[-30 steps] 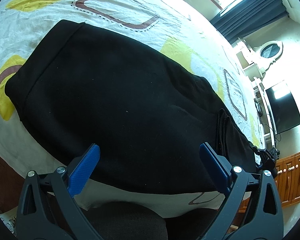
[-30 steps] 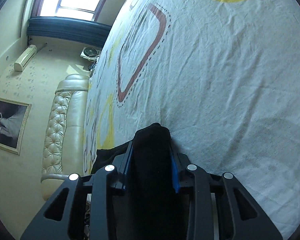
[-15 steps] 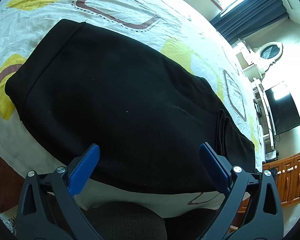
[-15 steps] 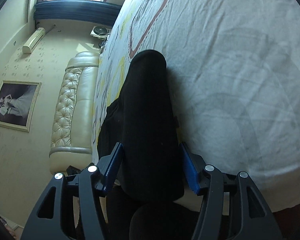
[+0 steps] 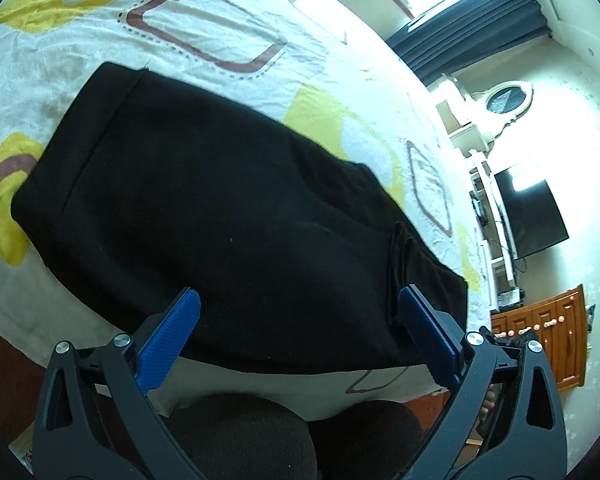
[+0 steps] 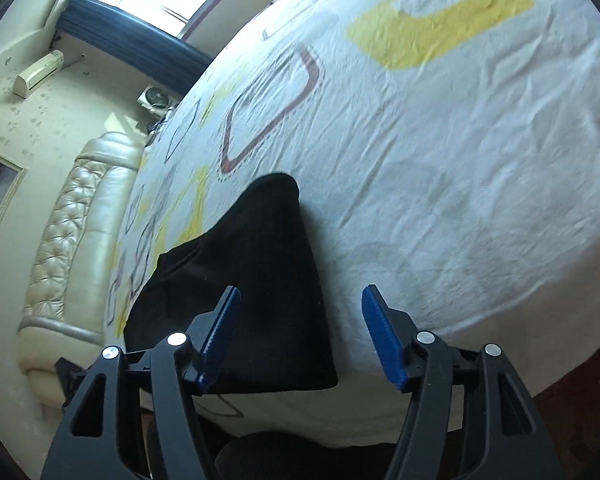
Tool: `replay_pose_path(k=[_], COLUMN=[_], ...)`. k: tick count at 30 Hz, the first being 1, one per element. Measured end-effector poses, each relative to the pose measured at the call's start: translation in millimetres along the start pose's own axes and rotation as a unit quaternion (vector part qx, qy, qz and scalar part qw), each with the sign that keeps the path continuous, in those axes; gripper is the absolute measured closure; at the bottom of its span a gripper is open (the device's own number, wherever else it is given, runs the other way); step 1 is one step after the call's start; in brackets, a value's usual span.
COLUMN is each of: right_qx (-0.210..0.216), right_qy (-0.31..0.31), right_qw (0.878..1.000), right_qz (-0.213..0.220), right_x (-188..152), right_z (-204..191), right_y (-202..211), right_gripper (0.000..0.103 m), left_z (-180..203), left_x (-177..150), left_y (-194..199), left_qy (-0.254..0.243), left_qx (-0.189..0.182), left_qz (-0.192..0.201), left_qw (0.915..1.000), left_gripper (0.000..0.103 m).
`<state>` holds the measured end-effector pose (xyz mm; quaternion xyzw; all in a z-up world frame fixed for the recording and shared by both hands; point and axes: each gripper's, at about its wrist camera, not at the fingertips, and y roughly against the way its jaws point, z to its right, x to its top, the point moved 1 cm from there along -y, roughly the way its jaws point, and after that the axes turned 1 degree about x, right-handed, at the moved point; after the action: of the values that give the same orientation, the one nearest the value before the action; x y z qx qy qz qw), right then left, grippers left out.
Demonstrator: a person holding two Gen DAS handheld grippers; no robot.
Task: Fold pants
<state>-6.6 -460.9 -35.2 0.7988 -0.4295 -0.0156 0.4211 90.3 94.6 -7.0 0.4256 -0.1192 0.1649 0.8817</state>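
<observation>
Black pants lie folded flat on the patterned bed sheet, with a doubled-over layer at their right end. My left gripper is open and empty, hovering over the near edge of the pants. In the right wrist view the pants' end lies on the sheet near the bed's front edge. My right gripper is open and empty just behind and above that end, not touching it.
A padded cream headboard runs along the bed's left side in the right wrist view. A TV and wooden cabinet stand past the bed's right side. The bed's front edge drops to dark floor.
My right gripper opened and let go of the pants' end, which now lies on the sheet, and drew back. My left gripper stayed open and barely moved.
</observation>
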Motion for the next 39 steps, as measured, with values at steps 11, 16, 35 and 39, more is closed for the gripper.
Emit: replay_pose_path(k=[11,16,35,39], right_qx=[0.038,0.024,0.03,0.038], right_qy=[0.102,0.171,0.141,0.124], right_qw=[0.994,0.985,0.988,0.99], right_qz=[0.03,0.005,-0.055,-0.058], right_x=[-51,-70,-87,-87], right_z=[-101,-122,-114,-109], right_y=[-14,-28,-62,-65], right_gripper=[0.03,0.03,0.028,0.027], left_z=[-123,-163,-138,-128], left_x=[51,62,68,67], left_y=[63,37,-7,-24], left_qy=[0.084,0.129,0.036,0.017], left_qx=[-0.03,-0.063,-0.114,-0.067], left_qz=[0.063,0.032,-0.047,-0.075], left_qw=[0.994,0.9891,0.9918,0.9948], left_gripper=[0.004,0.004,0.029,0.054])
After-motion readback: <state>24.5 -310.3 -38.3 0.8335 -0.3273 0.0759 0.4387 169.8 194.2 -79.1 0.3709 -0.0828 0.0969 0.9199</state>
